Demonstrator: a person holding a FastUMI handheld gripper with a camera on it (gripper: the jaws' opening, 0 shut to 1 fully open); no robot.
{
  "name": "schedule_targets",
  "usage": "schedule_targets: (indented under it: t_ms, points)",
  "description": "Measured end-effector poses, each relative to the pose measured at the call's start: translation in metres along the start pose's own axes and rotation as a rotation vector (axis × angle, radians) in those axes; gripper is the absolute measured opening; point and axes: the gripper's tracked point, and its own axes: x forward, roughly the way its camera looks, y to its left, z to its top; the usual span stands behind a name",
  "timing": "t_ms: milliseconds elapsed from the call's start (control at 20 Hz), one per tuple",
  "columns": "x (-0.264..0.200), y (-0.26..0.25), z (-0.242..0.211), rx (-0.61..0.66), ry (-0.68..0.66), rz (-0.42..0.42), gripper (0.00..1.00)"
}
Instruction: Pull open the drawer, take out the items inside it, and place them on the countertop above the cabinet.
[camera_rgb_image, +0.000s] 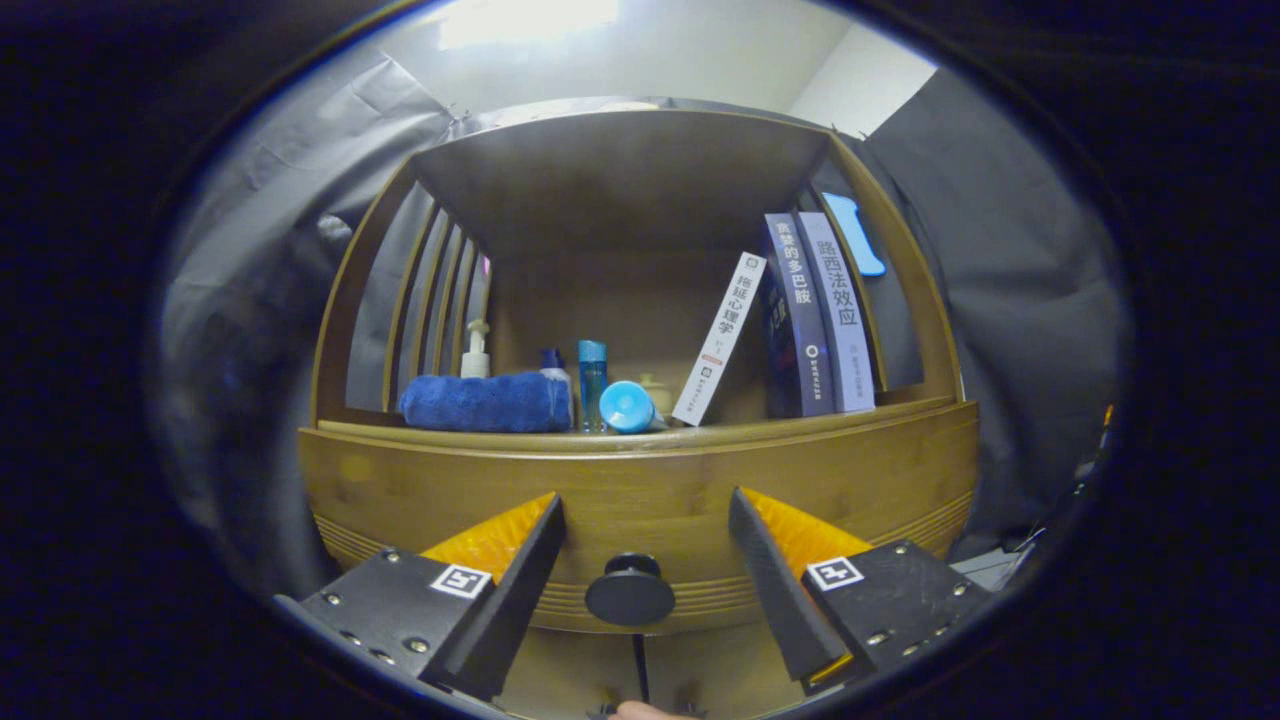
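Wooden drawer (640, 490) — shut, round dark knob (630, 592) — sits between the open tongs (645, 520).

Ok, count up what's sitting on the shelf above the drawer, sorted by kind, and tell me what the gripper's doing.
Books: 3 (white leaning book)
Bottles: at least 4 (pump bottle)
Blue towel: 1
Total: at least 8
Gripper: open, drawer knob between its fingers.

seemingly a mock home corner: wooden cabinet (640, 480), books (815, 320), towel (485, 402), cloth-draped walls (1010, 260)
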Motion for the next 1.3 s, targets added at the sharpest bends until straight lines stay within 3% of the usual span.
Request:
schedule_targets:
  t_ms: [250,350,500,700,800,1000,1300]
  points:
    - [0.003,-0.001,-0.001,-0.011,-0.014,0.002,0.98]
    - [-0.001,-0.001,-0.015,0.004,0.085,0.014,0.98]
    - [-0.014,0.009,-0.027,0.149,0.163,0.069,0.99]
    - [-0.037,-0.011,-0.026,0.080,0.239,0.039,0.99]
    - [-0.058,-0.011,-0.025,0.065,0.313,0.067,0.99]
    - [-0.095,-0.027,-0.007,0.010,0.378,0.034,0.99]
    - [-0.135,-0.038,0.053,-0.015,0.360,-0.036,0.99]
